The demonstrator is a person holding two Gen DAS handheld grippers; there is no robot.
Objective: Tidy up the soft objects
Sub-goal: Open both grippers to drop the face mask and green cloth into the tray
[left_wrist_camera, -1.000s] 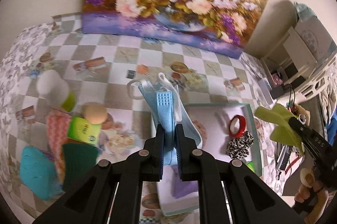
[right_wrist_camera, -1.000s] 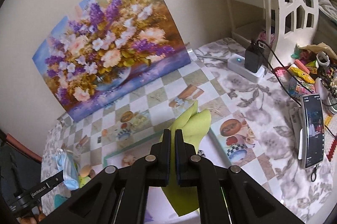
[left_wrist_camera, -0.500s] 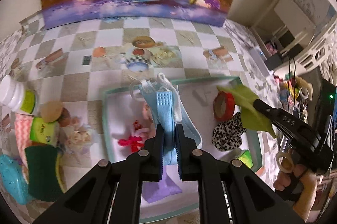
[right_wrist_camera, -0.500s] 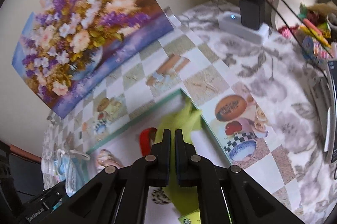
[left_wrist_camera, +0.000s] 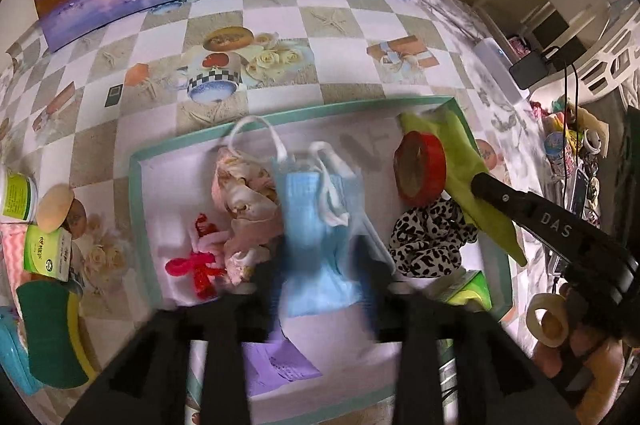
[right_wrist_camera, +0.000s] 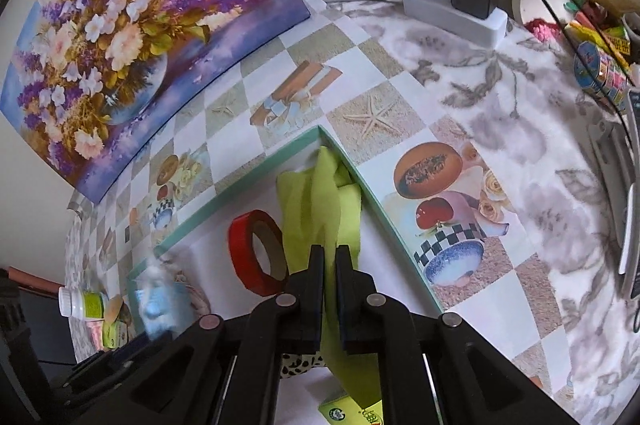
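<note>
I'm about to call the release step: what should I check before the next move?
1. Blue face mask inside the teal tray: ok.
2. Left gripper jaws opening, mask still between them: ok.
3. Mask fully free of the pads: cannot tell, blurred.
4. Yellow-green cloth over the tray's corner: ok.
5. Right gripper released the cloth: not ok, clamped.
6. Red tape roll clear of the cloth: cannot tell.

Left wrist: you look steeply down, close over the tray.
Right wrist: same tray, its far corner.
</note>
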